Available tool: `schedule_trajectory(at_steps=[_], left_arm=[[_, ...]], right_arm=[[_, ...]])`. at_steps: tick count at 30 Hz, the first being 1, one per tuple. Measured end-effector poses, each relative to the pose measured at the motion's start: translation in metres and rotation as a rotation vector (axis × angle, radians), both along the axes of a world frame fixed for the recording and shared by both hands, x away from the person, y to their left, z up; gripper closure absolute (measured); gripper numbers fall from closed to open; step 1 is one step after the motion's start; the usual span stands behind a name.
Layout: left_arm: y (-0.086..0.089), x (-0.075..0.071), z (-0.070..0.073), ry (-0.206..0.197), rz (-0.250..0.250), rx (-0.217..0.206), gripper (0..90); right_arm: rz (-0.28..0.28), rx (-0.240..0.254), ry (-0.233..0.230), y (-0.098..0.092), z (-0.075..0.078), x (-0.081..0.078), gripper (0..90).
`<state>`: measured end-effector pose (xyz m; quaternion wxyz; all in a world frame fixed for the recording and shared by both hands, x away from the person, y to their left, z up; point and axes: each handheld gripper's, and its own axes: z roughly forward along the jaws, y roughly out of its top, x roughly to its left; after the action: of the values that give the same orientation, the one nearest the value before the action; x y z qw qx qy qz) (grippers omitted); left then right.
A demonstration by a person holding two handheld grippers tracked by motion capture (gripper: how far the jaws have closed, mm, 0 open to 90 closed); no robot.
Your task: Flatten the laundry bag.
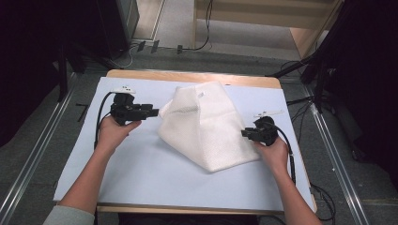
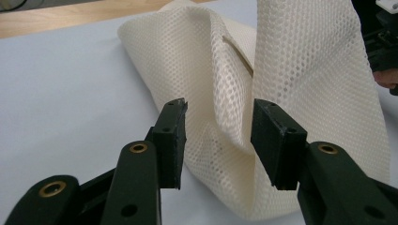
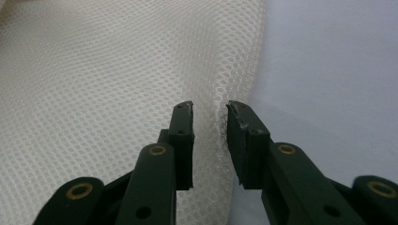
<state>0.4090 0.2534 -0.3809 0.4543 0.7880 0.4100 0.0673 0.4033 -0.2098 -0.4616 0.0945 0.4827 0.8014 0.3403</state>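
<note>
A cream mesh cloth (image 1: 206,126) lies folded and humped on the pale blue sheet (image 1: 141,168) covering the table. At its left corner my left gripper (image 1: 157,112) points right. In the left gripper view its jaws (image 2: 218,122) stand apart with a raised fold of the mesh cloth (image 2: 300,70) just beyond them, the pads not pressing on it. My right gripper (image 1: 243,133) sits at the cloth's right edge. Its jaws (image 3: 210,117) are slightly apart, with the hem of the mesh cloth (image 3: 94,70) in the gap and untouched by the pads.
The wooden table edge (image 1: 187,75) shows beyond the sheet. Cables (image 1: 98,122) trail from both grippers. Metal rails (image 1: 28,164) and dark stands flank the table. The right gripper (image 2: 382,42) appears far off in the left gripper view.
</note>
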Motion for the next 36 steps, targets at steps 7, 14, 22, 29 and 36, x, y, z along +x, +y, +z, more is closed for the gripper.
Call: schedule_trajectory(at_steps=[7,14,22,29,36], left_arm=[[-0.014,0.012,-0.009,0.028,-0.022,0.014,61.0],[-0.022,0.014,-0.012,0.072,-0.049,0.051,84.9],[0.004,0.002,0.002,0.034,-0.039,0.012,85.5],[0.03,-0.004,0.003,0.043,-0.011,-0.028,85.6],[0.041,-0.006,0.002,0.046,0.017,-0.026,85.6]], right_arm=[[-0.016,0.008,0.007,0.002,-0.006,0.003,73.4],[-0.013,-0.007,0.006,0.001,-0.007,0.003,84.3],[-0.009,-0.012,0.0,-0.001,-0.002,0.003,88.9],[-0.037,0.002,-0.002,-0.01,0.001,0.007,88.9],[-0.056,0.009,-0.006,-0.016,0.001,0.011,88.9]])
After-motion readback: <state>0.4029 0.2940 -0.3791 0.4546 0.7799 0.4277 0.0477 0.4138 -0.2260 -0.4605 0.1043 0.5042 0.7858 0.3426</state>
